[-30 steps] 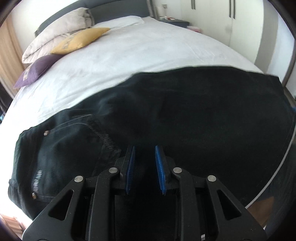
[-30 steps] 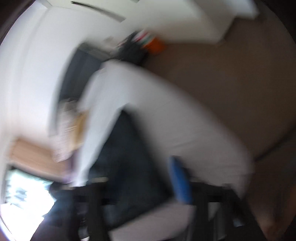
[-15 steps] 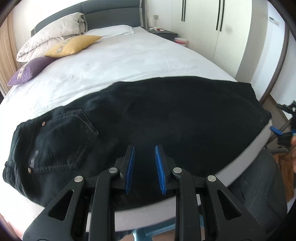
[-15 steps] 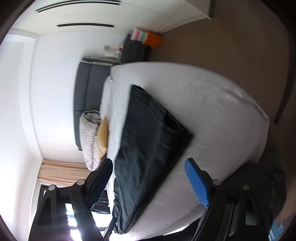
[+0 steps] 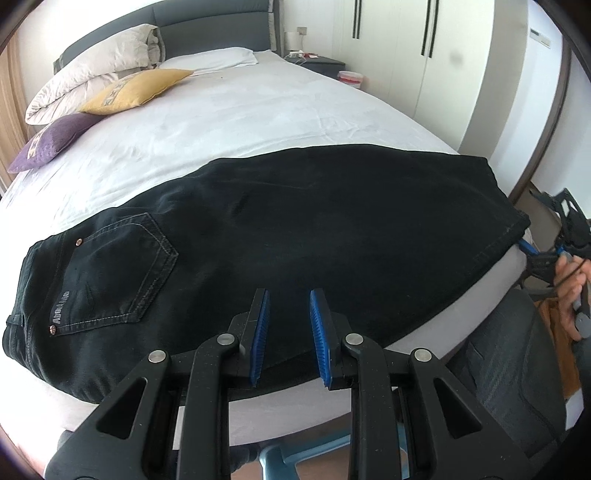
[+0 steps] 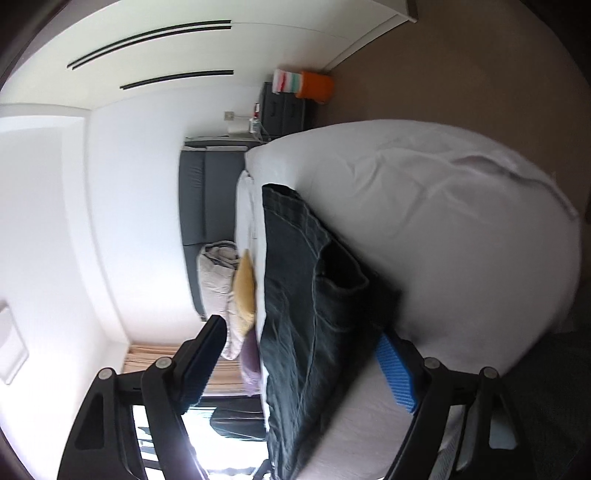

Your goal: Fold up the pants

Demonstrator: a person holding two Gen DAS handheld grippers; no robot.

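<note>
Black pants (image 5: 295,236) lie flat along the near edge of a white bed (image 5: 240,114), folded leg on leg, back pocket and waist at the left, leg hems at the right. My left gripper (image 5: 289,308) is open and empty, hovering over the pants' near edge at mid-length. My right gripper (image 6: 299,336) is open wide, rolled sideways at the hem end of the pants (image 6: 314,314), its jaws either side of the hem corner; it also shows in the left wrist view (image 5: 543,254), at the bed's right corner.
Yellow (image 5: 133,90), purple (image 5: 51,142) and white pillows (image 5: 96,68) lie at the grey headboard (image 5: 207,18). A dark nightstand (image 5: 321,64) and white wardrobe (image 5: 424,55) stand at the far right. An orange bin (image 6: 314,85) stands on the brown floor.
My left gripper has drawn back from the pants, which now lie flat. My right gripper has swung to the hem end and closed in on the corner.
</note>
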